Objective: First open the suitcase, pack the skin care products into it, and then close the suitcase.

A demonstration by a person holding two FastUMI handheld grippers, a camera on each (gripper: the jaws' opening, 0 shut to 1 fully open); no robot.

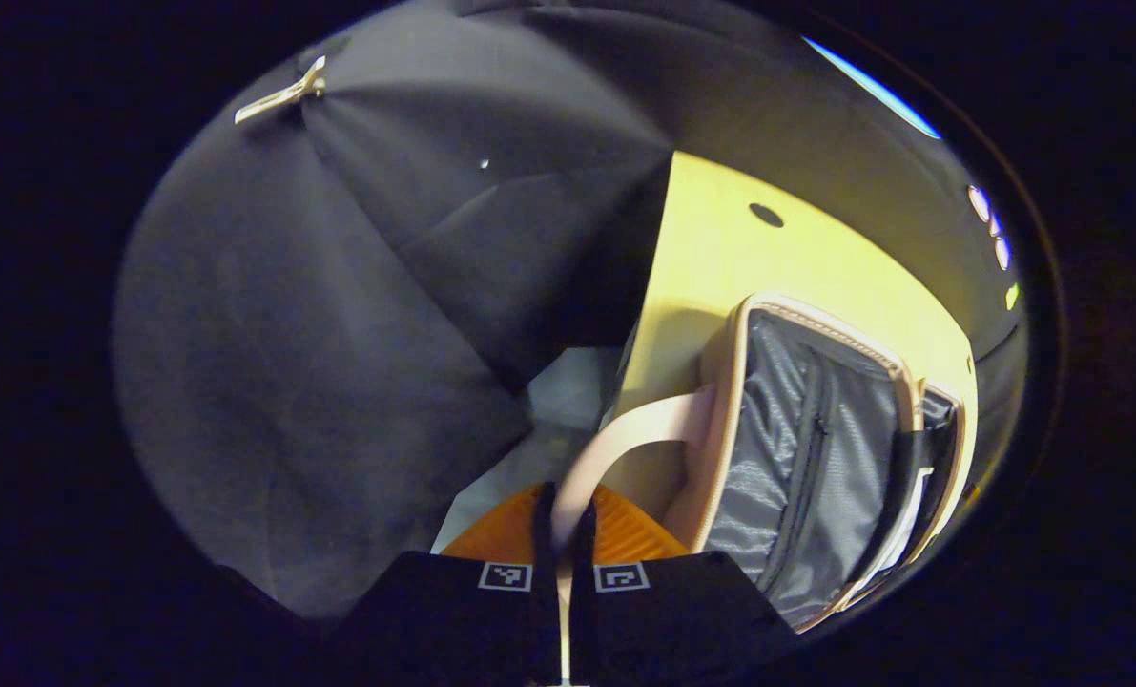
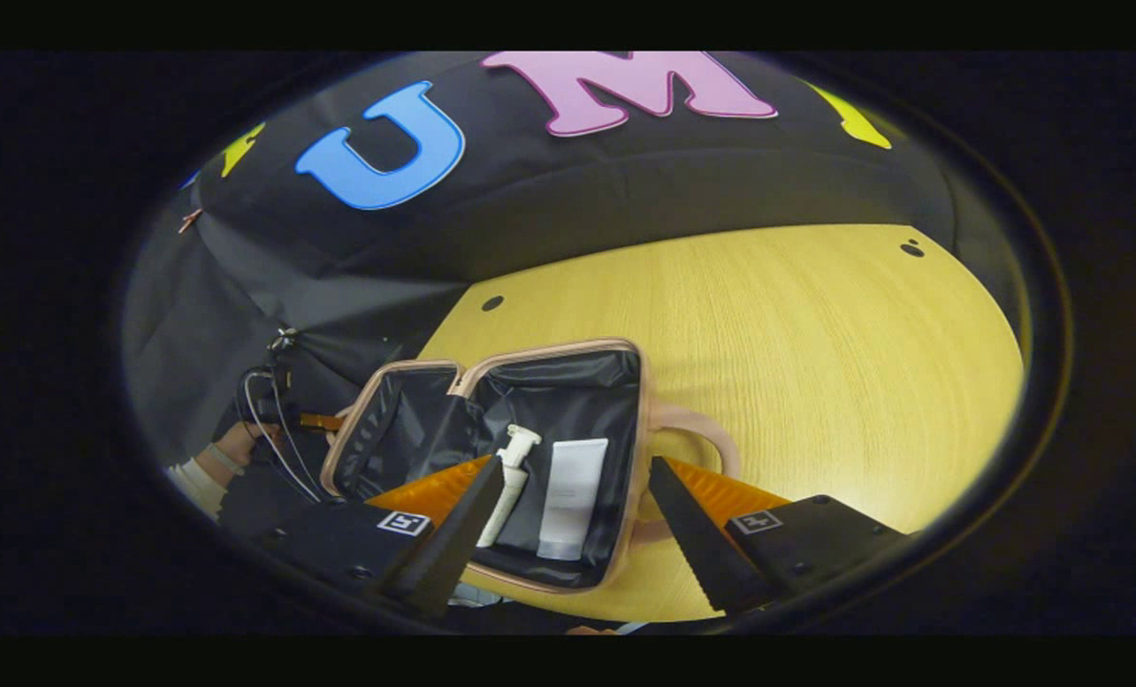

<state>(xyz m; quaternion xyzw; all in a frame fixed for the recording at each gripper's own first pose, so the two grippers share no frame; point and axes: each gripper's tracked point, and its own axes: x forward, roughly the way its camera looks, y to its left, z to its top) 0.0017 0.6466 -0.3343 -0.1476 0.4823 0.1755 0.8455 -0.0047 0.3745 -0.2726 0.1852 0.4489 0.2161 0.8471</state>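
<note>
In the left gripper view, the left claw is clenched on the handle of the case; both fingers pinch the pale strap right at their tips. From there the strap arcs forward and to the right onto the rim of the lid half, which stands tilted up with its grey lining and zip pocket facing the camera. Beyond it lies the table, and past that the dark cloth wall.

In the right gripper view, the right claw is released, fingers spread wide, grasping nothing. It hangs over the near edge of the open case. Just ahead, between the fingers, 2 products lie in the base half: a pump bottle on the left and a tube beside it on the right, both with long axes running away from the claw. The second handle sticks out to the right of the base. The lid half leans away to the left, where a hand shows at a distance behind it.

With both products in the base, closing looks like the step left. That turns on the lid: it lies left of the base, its hinge runs along the products' long axis, and the left claw already holds it, so that hand is the nearer one to swing it over.
</note>
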